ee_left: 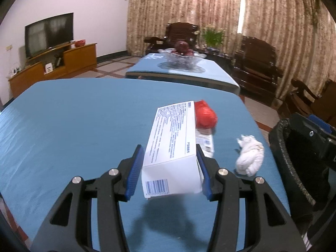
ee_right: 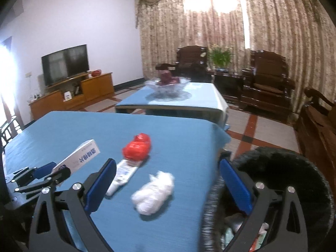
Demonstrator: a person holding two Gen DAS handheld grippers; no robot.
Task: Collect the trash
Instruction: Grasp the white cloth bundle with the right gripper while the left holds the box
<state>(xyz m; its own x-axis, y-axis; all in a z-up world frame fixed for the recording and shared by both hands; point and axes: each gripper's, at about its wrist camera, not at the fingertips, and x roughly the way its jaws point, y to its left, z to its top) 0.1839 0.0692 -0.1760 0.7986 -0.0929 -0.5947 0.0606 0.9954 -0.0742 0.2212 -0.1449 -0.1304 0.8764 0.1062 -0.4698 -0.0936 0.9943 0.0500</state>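
I hold the white box (ee_left: 171, 145) clamped in my left gripper (ee_left: 169, 168) at lower centre above the blue table (ee_left: 73, 126), the red bag (ee_left: 204, 115) and crumpled tissue (ee_left: 250, 157) beyond, the black bin (ee_left: 294, 163) at right, my right gripper (ee_right: 168, 187) spread empty.

Your left tongs (ee_left: 170, 169) were matt black plastic with ribbed blue pads and shiny metal pivot pins, closed on a smooth white cardboard box (ee_left: 173, 147) printed in blue. The desk (ee_left: 73, 126) wore a matt blue woven cloth with a fine grain. You had crumpled white tissue paper (ee_right: 154, 191), soft and creased, lying on it, and a glossy red plastic wrapper (ee_right: 137, 148) beside a slick white packet (ee_right: 124, 173). The black bin (ee_right: 294, 168) looked coarse and dull at its rim.
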